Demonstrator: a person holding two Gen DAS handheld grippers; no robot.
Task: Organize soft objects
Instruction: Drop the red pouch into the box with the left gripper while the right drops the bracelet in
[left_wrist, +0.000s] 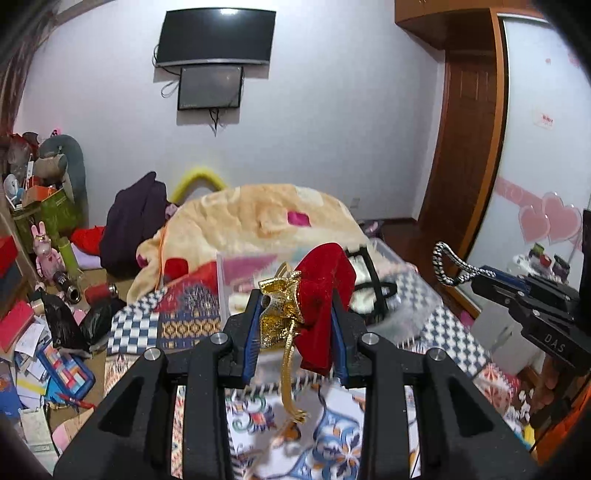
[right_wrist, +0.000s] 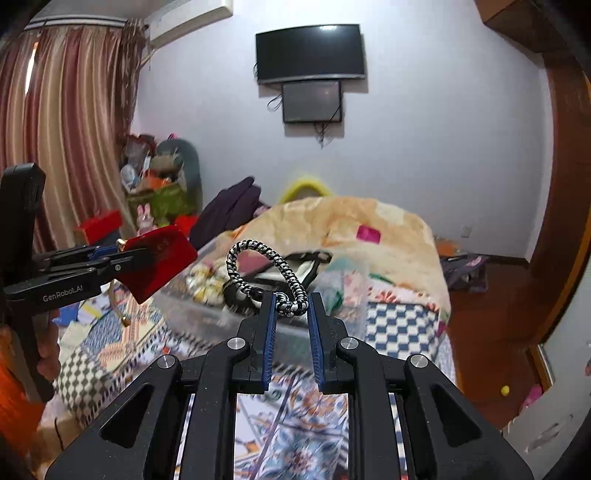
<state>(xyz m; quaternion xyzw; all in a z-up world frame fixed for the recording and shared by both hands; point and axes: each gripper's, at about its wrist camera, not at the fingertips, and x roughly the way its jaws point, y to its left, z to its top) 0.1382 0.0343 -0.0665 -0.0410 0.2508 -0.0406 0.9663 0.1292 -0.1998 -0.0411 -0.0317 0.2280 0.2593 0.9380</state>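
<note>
My left gripper (left_wrist: 295, 314) is shut on a red velvet pouch (left_wrist: 325, 295) with a gold top and gold drawstring (left_wrist: 288, 365), held above the patterned bedspread (left_wrist: 332, 443). The pouch also shows in the right wrist view (right_wrist: 159, 262). My right gripper (right_wrist: 291, 306) is shut on a black-and-white braided cord loop (right_wrist: 258, 266), also seen in the left wrist view (left_wrist: 448, 262). A clear plastic bin (right_wrist: 207, 314) with soft items sits on the bed ahead of both grippers.
A beige blanket (left_wrist: 258, 218) is heaped at the far end of the bed, with dark purple clothing (left_wrist: 136, 218) beside it. Cluttered boxes, papers and plush toys (left_wrist: 48, 221) fill the floor at left. A wooden wardrobe (left_wrist: 469, 129) stands at right.
</note>
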